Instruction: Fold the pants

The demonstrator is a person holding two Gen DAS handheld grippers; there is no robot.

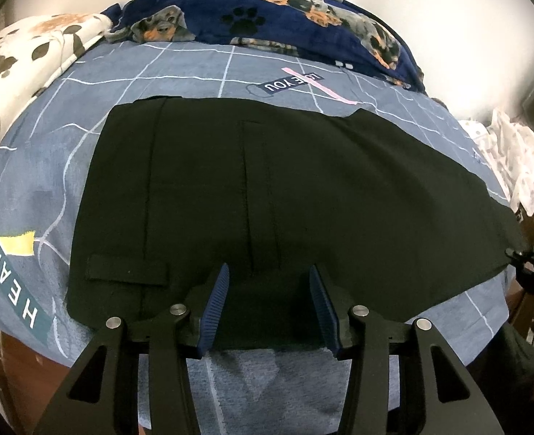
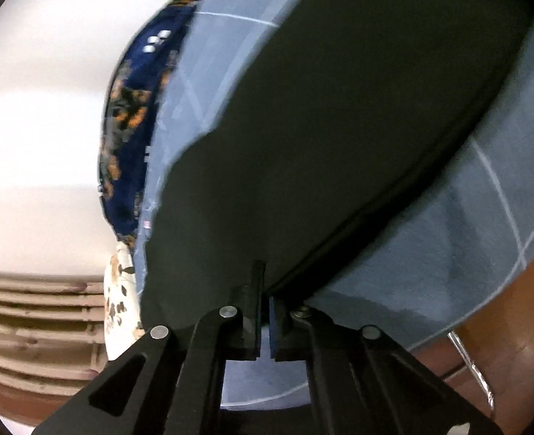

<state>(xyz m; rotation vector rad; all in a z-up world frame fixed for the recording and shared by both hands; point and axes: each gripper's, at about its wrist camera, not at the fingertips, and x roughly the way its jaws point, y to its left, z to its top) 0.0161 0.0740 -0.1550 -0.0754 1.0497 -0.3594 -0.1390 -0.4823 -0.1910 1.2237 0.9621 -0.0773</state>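
Note:
Black pants (image 1: pixel 267 188) lie flat across the blue checked bed sheet (image 1: pixel 67 145), waistband to the left with a belt loop (image 1: pixel 125 272) showing. My left gripper (image 1: pixel 270 282) is open, its blue-padded fingers over the near edge of the pants, holding nothing. In the right wrist view the pants (image 2: pixel 357 127) fill the frame, tilted and blurred. My right gripper (image 2: pixel 267 290) is shut on the pants' edge, pinching the fabric between its fingers. The right gripper also shows at the far right of the left wrist view (image 1: pixel 524 257), at the pant leg's end.
A navy dog-print blanket (image 1: pixel 285 11) lies along the far side of the bed, a white floral quilt (image 1: pixel 24 47) at the far left. White cloth (image 1: pixel 513 152) sits at the right. The brown wooden bed frame (image 2: pixel 502 326) runs under the sheet's edge.

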